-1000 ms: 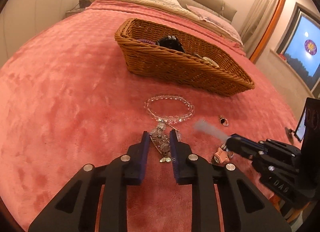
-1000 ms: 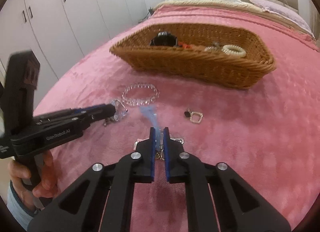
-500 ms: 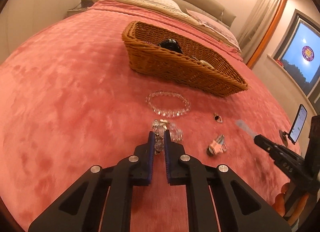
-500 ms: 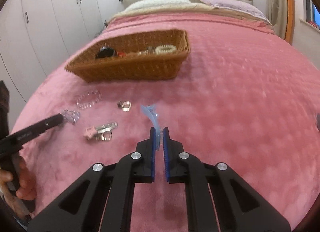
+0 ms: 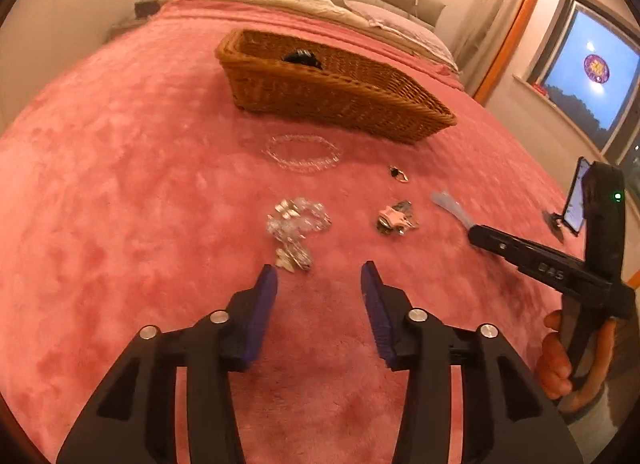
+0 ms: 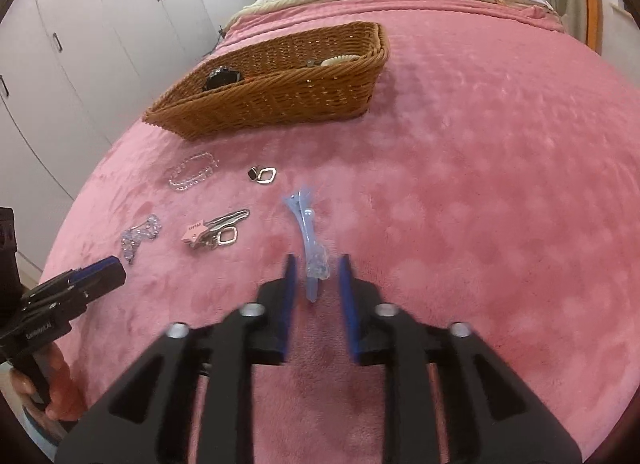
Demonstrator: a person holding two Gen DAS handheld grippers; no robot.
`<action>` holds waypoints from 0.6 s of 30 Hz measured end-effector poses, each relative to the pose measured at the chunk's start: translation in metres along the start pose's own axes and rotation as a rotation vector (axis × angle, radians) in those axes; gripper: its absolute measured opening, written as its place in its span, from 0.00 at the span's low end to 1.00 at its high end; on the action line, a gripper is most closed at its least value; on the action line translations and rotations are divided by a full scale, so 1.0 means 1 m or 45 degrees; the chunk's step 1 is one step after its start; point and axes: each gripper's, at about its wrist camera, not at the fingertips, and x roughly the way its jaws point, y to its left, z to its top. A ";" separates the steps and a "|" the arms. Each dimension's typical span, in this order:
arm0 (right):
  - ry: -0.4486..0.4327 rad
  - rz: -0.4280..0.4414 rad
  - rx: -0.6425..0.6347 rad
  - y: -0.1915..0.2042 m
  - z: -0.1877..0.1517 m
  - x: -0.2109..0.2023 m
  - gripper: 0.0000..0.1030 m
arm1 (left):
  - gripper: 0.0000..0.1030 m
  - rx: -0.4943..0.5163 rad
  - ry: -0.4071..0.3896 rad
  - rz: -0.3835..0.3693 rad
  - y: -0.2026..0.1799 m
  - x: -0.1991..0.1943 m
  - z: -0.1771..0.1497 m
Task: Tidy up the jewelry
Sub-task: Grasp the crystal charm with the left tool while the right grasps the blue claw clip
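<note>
A clear crystal bracelet with charms point(image 5: 295, 229) lies bunched on the pink blanket just beyond my left gripper point(image 5: 318, 273), whose jaws are opening with nothing between them. My right gripper point(image 6: 317, 264) is also opening; a pale blue hair clip point(image 6: 309, 241) lies on the blanket with its near end between the pads, which stand apart from it. The same clip point(image 5: 449, 204) shows in the left wrist view before the right gripper point(image 5: 478, 233). A clear bead bracelet point(image 5: 302, 153), a small earring point(image 5: 398, 174) and a pink clip bundle point(image 5: 394, 218) lie loose nearby.
A brown wicker basket point(image 5: 332, 92) stands farther back on the bed, with a black watch point(image 6: 222, 78) and a white hair tie point(image 6: 340, 61) inside. Pillows line the headboard. A phone on a stand point(image 5: 576, 200) is at the right. White wardrobes point(image 6: 92, 36) stand at left.
Both grippers have gone from shut to open. The left let the crystal charm bracelet drop onto the blanket and drew back. The right swung rightward and set the blue hair clip down.
</note>
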 end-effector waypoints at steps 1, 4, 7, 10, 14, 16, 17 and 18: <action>-0.009 -0.006 -0.007 0.001 0.000 -0.001 0.36 | 0.41 -0.001 -0.005 0.026 0.002 0.001 0.002; -0.023 -0.025 -0.031 0.005 0.002 -0.003 0.45 | 0.43 -0.015 -0.003 0.060 0.008 0.007 0.014; -0.019 -0.052 -0.060 0.009 0.008 0.002 0.45 | 0.45 0.005 0.040 0.056 0.010 0.021 0.025; 0.008 -0.089 -0.064 0.010 0.014 0.013 0.45 | 0.46 0.023 0.052 0.066 0.008 0.029 0.029; 0.010 -0.145 -0.113 0.017 0.015 0.020 0.45 | 0.45 0.063 0.042 0.106 0.002 0.030 0.027; 0.006 -0.175 -0.146 0.022 0.014 0.021 0.32 | 0.38 0.103 0.032 0.165 -0.004 0.031 0.025; 0.005 -0.177 -0.163 0.024 0.013 0.022 0.27 | 0.30 0.117 0.027 0.185 -0.006 0.032 0.024; 0.003 -0.175 -0.170 0.025 0.013 0.022 0.20 | 0.18 0.124 0.022 0.189 -0.006 0.032 0.024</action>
